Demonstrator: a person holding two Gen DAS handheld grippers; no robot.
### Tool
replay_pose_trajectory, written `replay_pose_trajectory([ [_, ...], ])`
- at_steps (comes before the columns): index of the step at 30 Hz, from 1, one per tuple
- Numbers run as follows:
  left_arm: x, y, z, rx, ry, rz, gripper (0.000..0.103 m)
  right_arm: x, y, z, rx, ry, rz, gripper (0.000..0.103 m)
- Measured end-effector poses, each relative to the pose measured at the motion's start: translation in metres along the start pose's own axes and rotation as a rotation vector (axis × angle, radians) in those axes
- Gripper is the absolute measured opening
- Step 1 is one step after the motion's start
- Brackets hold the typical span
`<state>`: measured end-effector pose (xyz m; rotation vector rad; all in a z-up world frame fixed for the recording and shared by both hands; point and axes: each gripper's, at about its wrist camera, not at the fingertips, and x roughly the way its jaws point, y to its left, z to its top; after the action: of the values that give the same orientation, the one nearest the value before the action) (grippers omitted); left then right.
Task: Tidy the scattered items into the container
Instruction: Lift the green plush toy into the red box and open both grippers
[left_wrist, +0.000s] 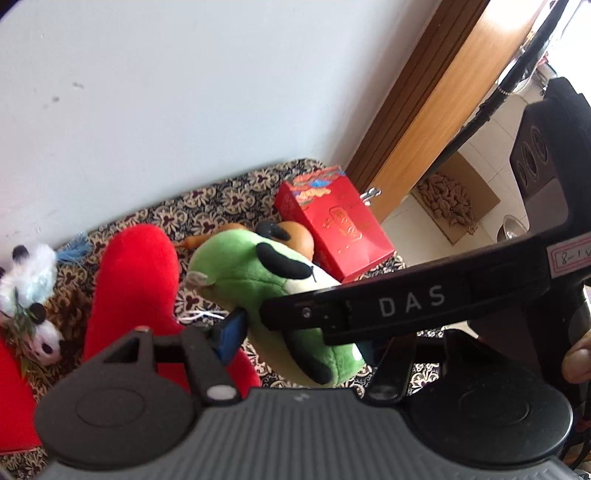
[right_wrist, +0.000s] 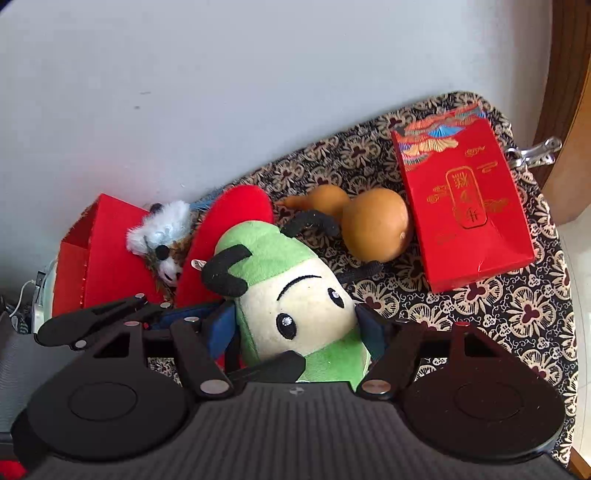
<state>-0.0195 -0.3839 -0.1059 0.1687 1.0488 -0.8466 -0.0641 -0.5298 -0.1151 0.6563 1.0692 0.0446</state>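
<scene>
Gripping nearest to me, my right gripper (right_wrist: 295, 325) has its blue pads pressed against both sides of a green and cream plush toy (right_wrist: 291, 291) with black horns and stitched eyes. My left gripper (left_wrist: 295, 332) reaches in at the same toy (left_wrist: 266, 280); one blue pad (left_wrist: 231, 332) touches its green side, but the other finger is hidden behind the right gripper's black arm, so I cannot tell whether it is clamped or spread. That arm crosses the left wrist view from the right and carries the letters DAS.

The toy sits on a black and cream floral cloth (right_wrist: 498, 314). Just left of it lies a red plush cushion (right_wrist: 229, 221), touching it. Further left, a small white and brown furry toy (right_wrist: 166, 236) leans against an open red box (right_wrist: 99, 251) at the scene's left edge.

Beyond the plush toy, to its right, a tan gourd (right_wrist: 373, 221) lies on its side on the cloth. Right of the gourd, touching or nearly touching it, rests a red gift bag (right_wrist: 465, 206) with gold characters, lying flat.

Farthest away stands a pale wall (right_wrist: 258, 74), with a wooden door (left_wrist: 443, 92) at the far right.
</scene>
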Motion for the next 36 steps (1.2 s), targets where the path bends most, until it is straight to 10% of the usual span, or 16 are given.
replay_pose_trajectory([
  [7, -0.084, 0.021, 0.003, 0.030, -0.192, 0.113, 0.057, -0.023, 0.075, 0.014, -0.075, -0.086, 0.100, 0.071],
  [17, -0.188, 0.144, -0.032, -0.046, -0.296, 0.306, 0.057, 0.047, 0.242, 0.016, -0.236, -0.076, 0.193, 0.071],
  [36, -0.144, 0.294, -0.058, -0.046, -0.145, 0.207, 0.072, 0.175, 0.324, 0.010, -0.161, 0.142, -0.166, 0.056],
])
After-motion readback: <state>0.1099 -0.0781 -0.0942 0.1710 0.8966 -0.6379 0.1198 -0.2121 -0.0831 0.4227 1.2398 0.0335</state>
